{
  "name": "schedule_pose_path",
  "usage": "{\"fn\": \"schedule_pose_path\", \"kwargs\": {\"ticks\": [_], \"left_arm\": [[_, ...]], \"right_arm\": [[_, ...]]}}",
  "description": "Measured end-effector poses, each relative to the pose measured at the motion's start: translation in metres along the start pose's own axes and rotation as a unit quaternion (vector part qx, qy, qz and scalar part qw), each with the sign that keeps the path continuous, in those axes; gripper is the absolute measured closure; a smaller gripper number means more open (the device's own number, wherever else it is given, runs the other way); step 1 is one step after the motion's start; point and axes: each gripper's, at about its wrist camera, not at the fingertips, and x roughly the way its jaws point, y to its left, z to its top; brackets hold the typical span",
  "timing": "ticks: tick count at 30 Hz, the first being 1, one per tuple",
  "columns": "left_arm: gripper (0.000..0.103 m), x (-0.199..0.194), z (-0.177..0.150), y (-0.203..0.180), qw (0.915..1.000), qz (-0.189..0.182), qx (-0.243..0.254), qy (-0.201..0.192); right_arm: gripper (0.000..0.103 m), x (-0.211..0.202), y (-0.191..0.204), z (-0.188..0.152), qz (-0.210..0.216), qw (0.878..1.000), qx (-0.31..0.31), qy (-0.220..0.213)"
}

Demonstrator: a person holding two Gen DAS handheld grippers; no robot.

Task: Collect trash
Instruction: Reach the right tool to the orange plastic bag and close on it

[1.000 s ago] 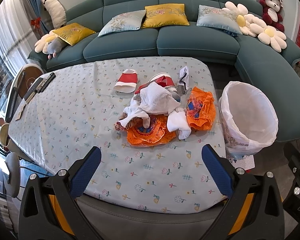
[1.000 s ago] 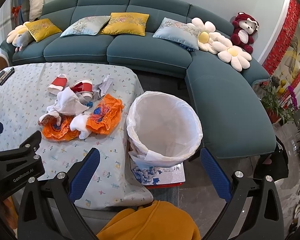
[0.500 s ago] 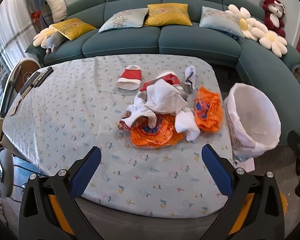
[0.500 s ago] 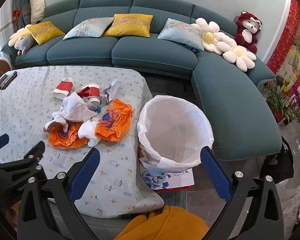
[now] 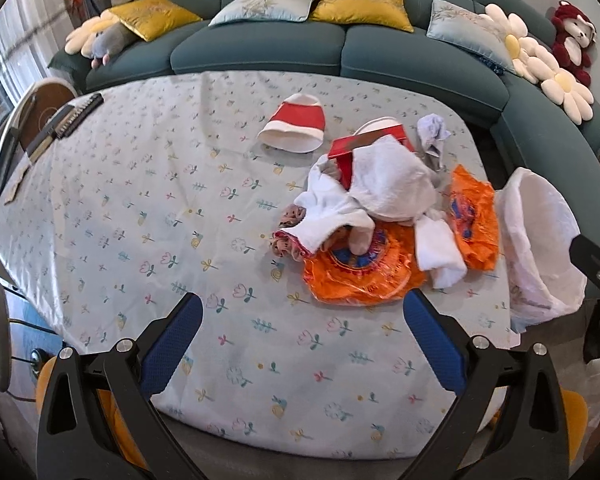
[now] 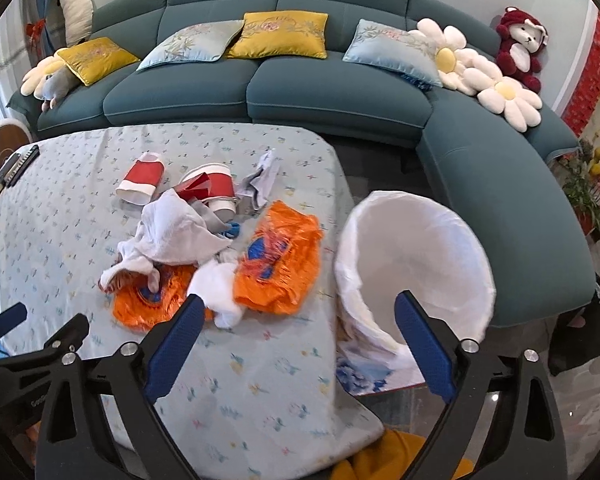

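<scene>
A trash pile lies on the flowered tablecloth (image 5: 140, 200): two red-and-white paper cups (image 5: 296, 120) (image 6: 216, 188), white tissues (image 5: 388, 184), orange wrappers (image 5: 360, 272) (image 6: 280, 256) and a crumpled grey paper (image 5: 432, 132). A bin with a white liner (image 6: 420, 240) stands off the table's right edge. My left gripper (image 5: 302, 320) hovers open over the near cloth, short of the pile, and holds nothing. My right gripper (image 6: 298, 312) hangs over the table's right edge between pile and bin. Its jaws are closing with nothing held between them.
A teal corner sofa (image 6: 332, 92) with cushions and plush toys wraps the far side. Remote controls (image 5: 72, 116) lie at the table's far left corner. A blue-flowered box (image 6: 364, 376) sits under the bin. A yellow garment (image 6: 388, 456) shows at the bottom.
Both grippers have come forward and down toward the table, so the pile and bin look larger. The right jaws have narrowed slightly.
</scene>
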Motion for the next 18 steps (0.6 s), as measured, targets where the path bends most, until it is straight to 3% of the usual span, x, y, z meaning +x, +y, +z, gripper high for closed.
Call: {"fn": "schedule_pose_path", "kwargs": {"ticks": [10,18], "left_arm": [[0.007,0.057,0.01,0.01,0.999,-0.004,-0.009,0.044],[0.008,0.076,0.035,0.006,0.999,-0.031,-0.009,0.032]], "right_arm": [[0.035,0.066,0.009,0.011,0.005,0.999,0.018,0.047],[0.046,0.108,0.012,0.011,0.025,0.996,0.031,0.081]]}}
